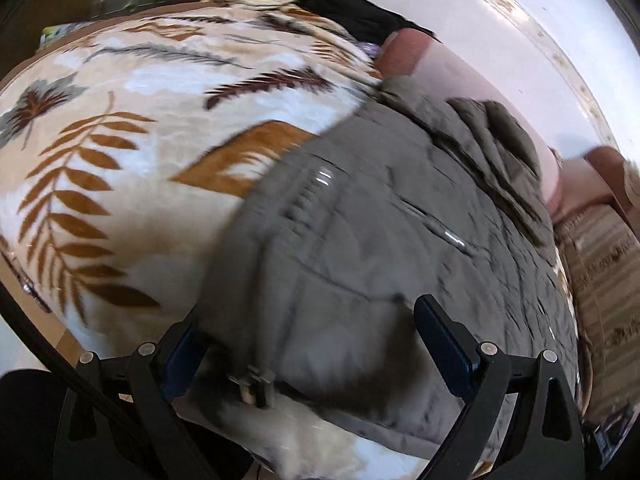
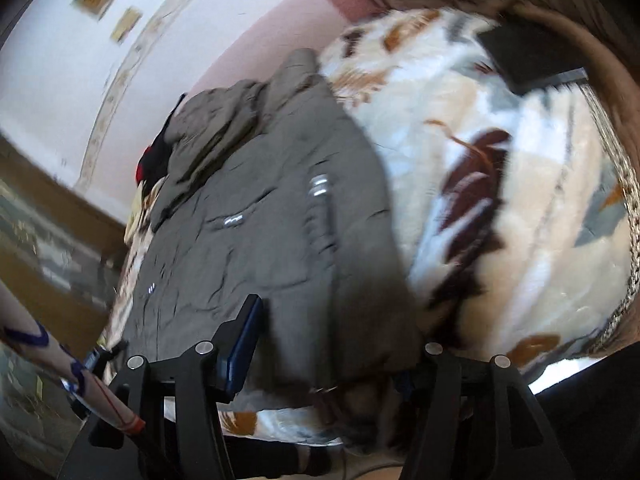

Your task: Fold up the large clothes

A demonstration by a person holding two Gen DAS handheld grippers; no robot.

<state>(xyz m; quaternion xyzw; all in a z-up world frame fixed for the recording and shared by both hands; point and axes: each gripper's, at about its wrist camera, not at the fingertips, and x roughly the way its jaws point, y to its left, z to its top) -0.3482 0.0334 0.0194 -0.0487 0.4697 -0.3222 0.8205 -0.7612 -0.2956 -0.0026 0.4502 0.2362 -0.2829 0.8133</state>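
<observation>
A grey padded jacket [image 1: 380, 240] lies flat on a bed covered by a cream blanket with brown leaf prints [image 1: 120, 140]. Its bunched hood [image 1: 500, 140] is at the far end, against the wall. In the left wrist view my left gripper [image 1: 312, 336] stands wide over the near hem. Jacket cloth lies between its fingers, which do not press on it, and a zip end [image 1: 256, 384] sits just below. In the right wrist view the same jacket [image 2: 260, 220] fills the middle. My right gripper [image 2: 332, 344] straddles its near edge with the jaws apart, and cloth partly hides the right finger.
A pile of black and red clothes [image 1: 352, 4] sits at the far end of the bed by the pink wall [image 1: 480, 80]. A dark flat object [image 2: 528, 56] lies on the blanket [image 2: 500, 200]. A striped cushion [image 1: 600, 280] borders the bed. A taped stick [image 2: 80, 372] leans nearby.
</observation>
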